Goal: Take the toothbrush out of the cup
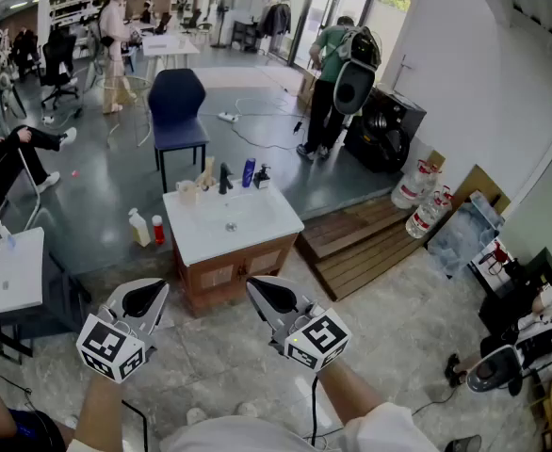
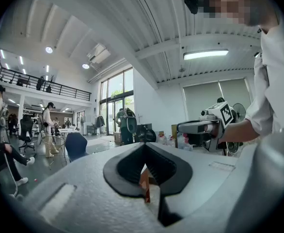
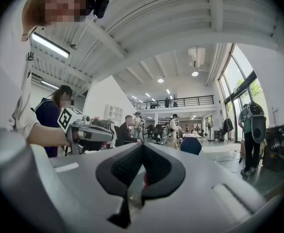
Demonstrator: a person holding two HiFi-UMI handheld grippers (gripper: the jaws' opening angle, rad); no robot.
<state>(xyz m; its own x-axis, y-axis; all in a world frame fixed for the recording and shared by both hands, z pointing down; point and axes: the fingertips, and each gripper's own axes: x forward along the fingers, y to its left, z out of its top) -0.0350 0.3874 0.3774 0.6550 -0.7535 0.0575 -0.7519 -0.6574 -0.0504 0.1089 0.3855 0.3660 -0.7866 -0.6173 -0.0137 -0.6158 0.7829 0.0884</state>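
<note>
Far ahead, at the back left corner of the worktop [image 1: 257, 226] | cup [image 1: 206, 181] stood, toothbrush too small to pick out, likely upright | left tongs [image 1: 144, 299] and right tongs [image 1: 274, 295] were pressed together, empty | left looked a little nearer

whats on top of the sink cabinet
Along the back edge of the sink cabinet: a pale cup, a black faucet, a blue bottle and a dark pump bottle. Too small to tell what the cup holds.
</note>
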